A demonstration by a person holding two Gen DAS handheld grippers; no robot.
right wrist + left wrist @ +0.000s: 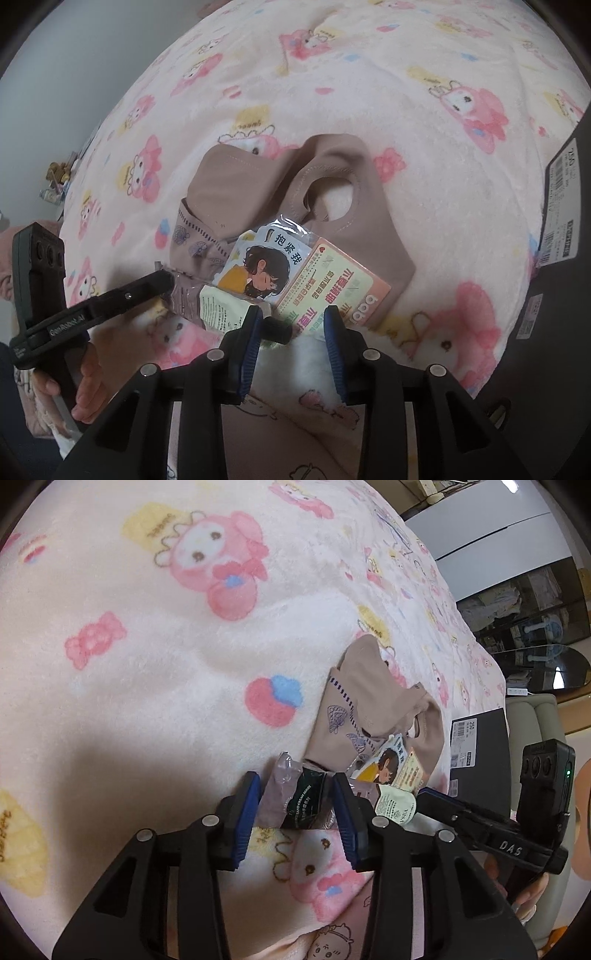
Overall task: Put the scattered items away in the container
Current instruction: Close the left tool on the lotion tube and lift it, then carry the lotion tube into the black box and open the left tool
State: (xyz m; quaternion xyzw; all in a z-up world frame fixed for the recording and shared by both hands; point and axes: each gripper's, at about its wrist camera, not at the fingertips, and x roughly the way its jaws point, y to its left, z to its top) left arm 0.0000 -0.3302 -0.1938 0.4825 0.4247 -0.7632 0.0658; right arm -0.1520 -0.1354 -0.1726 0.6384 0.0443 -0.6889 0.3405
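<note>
My left gripper (299, 812) points down at the blanket, open. Between its blue pads lie a dark green hand cream tube (306, 801) and a mauve clear-topped packet (275, 794); neither pad presses on them. Just right of them lie a cream sachet (395, 805), a cartoon card packet (388, 768) and a taupe garment (362, 701). My right gripper (293, 332) is open over the near edge of the card packet (295, 280), with a small black cap (277, 330) beside its left pad. The black box (561, 258) stands at the right edge.
Everything lies on a soft cream blanket (147, 646) with pink cartoon prints, rumpled in places. The black box (480, 760) carries white labels. A hand (85, 380) holds the left gripper's handle. Furniture and a dark glass table (535, 664) stand beyond the bed edge.
</note>
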